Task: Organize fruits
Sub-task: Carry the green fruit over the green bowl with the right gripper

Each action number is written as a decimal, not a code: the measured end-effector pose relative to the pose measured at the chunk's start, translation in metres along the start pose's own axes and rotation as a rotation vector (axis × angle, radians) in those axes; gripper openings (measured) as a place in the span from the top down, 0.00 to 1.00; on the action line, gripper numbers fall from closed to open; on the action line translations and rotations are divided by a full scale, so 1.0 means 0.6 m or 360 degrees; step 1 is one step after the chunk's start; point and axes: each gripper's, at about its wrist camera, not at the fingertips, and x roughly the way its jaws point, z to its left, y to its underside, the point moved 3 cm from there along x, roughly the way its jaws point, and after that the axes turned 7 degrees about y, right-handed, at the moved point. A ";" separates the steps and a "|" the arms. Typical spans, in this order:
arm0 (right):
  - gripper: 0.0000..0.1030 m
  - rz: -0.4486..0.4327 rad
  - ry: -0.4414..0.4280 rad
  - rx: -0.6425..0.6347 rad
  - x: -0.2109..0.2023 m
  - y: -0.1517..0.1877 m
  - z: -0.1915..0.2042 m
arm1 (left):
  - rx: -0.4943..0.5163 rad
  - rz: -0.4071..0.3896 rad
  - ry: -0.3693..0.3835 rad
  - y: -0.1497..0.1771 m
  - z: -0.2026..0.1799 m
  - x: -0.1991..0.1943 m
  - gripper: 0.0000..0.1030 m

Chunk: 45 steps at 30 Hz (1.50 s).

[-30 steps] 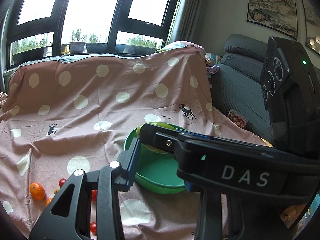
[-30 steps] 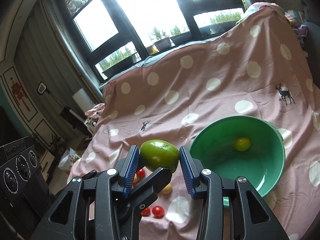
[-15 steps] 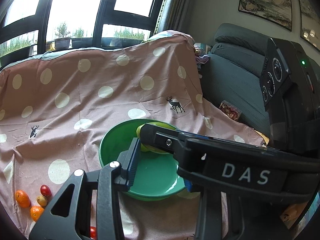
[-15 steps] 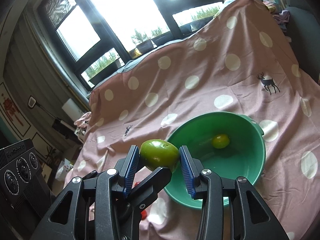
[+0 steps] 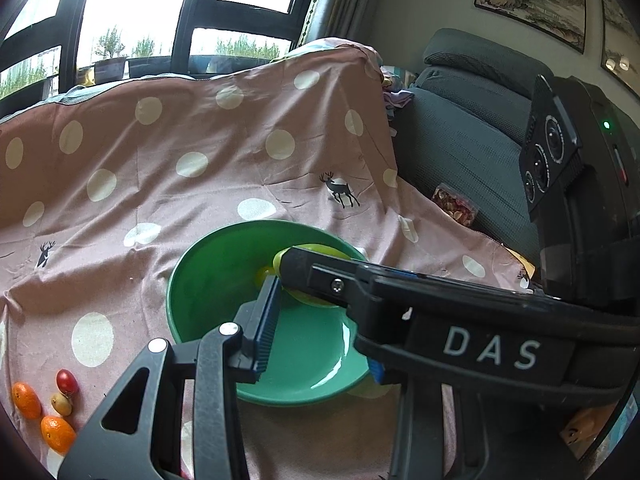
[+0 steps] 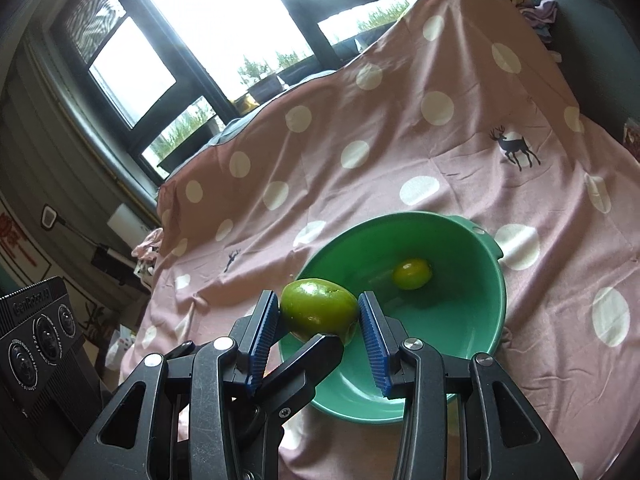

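My right gripper (image 6: 318, 334) is shut on a large green fruit (image 6: 318, 310) and holds it above the near rim of the green bowl (image 6: 480, 344). A small yellow-green citrus (image 6: 412, 274) lies in the bowl. In the left wrist view the bowl (image 5: 200, 280) sits on the pink dotted cloth, and the right gripper's body crosses in front with the green fruit (image 5: 316, 300) partly hidden behind it. My left gripper (image 5: 320, 332) is over the bowl; only its left finger (image 5: 266, 320) shows, so its state is unclear.
Two orange kumquats (image 5: 26, 400), a red cherry tomato (image 5: 67, 382) and a small tan fruit (image 5: 61, 404) lie on the cloth at the lower left. A dark sofa (image 5: 472, 140) stands to the right, with a snack bag (image 5: 456, 208) on it. Windows are behind.
Both grippers have moved toward the bowl. The green fruit, still held in the right gripper, has gone from left of the bowl to over its near rim.
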 end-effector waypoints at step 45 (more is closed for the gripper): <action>0.57 0.0296 0.0180 0.0047 0.091 0.019 -0.048 | -0.0240 0.0267 0.0120 0.043 0.055 0.085 0.65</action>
